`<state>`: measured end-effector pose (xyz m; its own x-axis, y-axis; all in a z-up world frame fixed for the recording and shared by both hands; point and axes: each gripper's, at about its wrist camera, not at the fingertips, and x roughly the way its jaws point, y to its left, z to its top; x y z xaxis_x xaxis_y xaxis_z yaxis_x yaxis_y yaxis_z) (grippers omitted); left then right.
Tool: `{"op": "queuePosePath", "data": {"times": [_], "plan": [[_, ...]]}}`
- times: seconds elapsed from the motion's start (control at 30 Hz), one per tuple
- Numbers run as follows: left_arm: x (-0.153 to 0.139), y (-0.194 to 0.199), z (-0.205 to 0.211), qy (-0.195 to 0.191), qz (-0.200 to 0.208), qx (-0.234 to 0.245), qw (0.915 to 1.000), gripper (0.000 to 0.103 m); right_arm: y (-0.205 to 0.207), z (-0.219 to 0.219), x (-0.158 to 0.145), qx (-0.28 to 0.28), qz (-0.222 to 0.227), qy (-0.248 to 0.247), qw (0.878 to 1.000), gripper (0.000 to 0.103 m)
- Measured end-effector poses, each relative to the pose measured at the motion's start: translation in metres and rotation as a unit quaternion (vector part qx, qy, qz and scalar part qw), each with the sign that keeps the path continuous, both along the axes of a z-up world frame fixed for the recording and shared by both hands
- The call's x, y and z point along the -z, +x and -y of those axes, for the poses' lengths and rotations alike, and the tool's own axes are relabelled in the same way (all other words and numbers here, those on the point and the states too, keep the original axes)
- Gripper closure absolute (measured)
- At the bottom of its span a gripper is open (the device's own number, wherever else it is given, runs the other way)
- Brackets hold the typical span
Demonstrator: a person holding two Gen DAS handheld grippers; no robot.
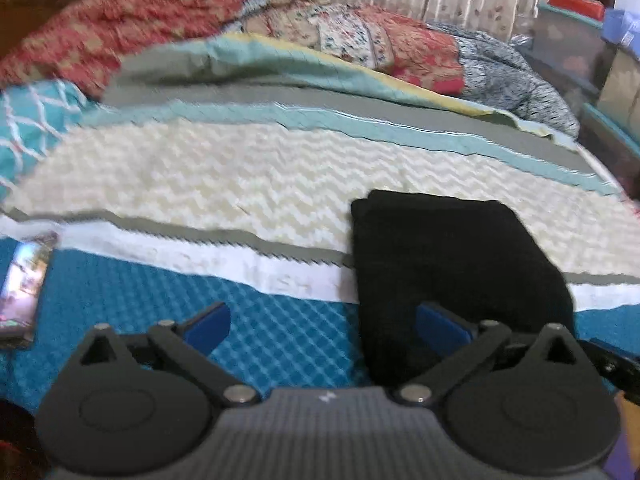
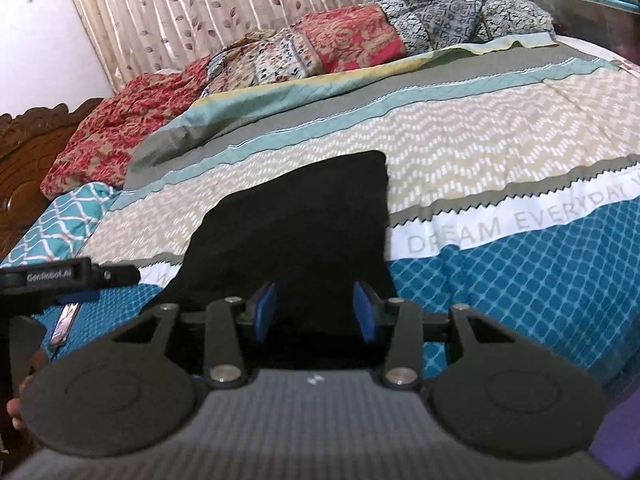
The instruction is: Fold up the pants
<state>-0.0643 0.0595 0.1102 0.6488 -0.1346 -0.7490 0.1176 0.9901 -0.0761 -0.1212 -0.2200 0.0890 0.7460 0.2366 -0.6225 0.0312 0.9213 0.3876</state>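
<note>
Left wrist view: phone (image 1: 24,284) at bed's near left edge, left gripper (image 1: 320,320) spread wide, empty, folded black pants (image 1: 452,264) flat on bedspread (image 1: 200,176) just right. Right wrist view: right gripper (image 2: 314,310) half open over pants' near edge, nothing pinched.

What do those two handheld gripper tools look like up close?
Both match: the left gripper and right gripper each have a grey ribbed body, two round black discs, black linkage bars with silver pivot pins, and blue pads on the fingers. No cables show.
</note>
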Motion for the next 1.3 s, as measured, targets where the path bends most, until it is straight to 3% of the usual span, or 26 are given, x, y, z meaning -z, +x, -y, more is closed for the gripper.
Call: {"op": "queuePosePath", "data": {"times": [0.27,0.4,0.6,1.3], "plan": [[-0.005,-0.007,0.005,0.018,-0.011,-0.001,0.9998,0.000,-0.002,-0.008,-0.002,-0.002,-0.001,0.009,1.000,0.052],[-0.009,-0.009,0.004,0.009,-0.017,0.001,0.9998,0.000,-0.004,-0.012,-0.002,-0.001,-0.002,0.010,1.000,0.052],[-0.014,-0.009,0.002,0.043,-0.010,-0.007,0.9990,0.000,-0.007,-0.016,-0.003,-0.001,-0.002,0.016,1.000,0.051],[-0.001,-0.004,-0.007,0.104,-0.031,-0.030,0.9936,0.000,-0.013,-0.008,0.002,0.008,-0.012,0.039,0.999,0.050]]}}
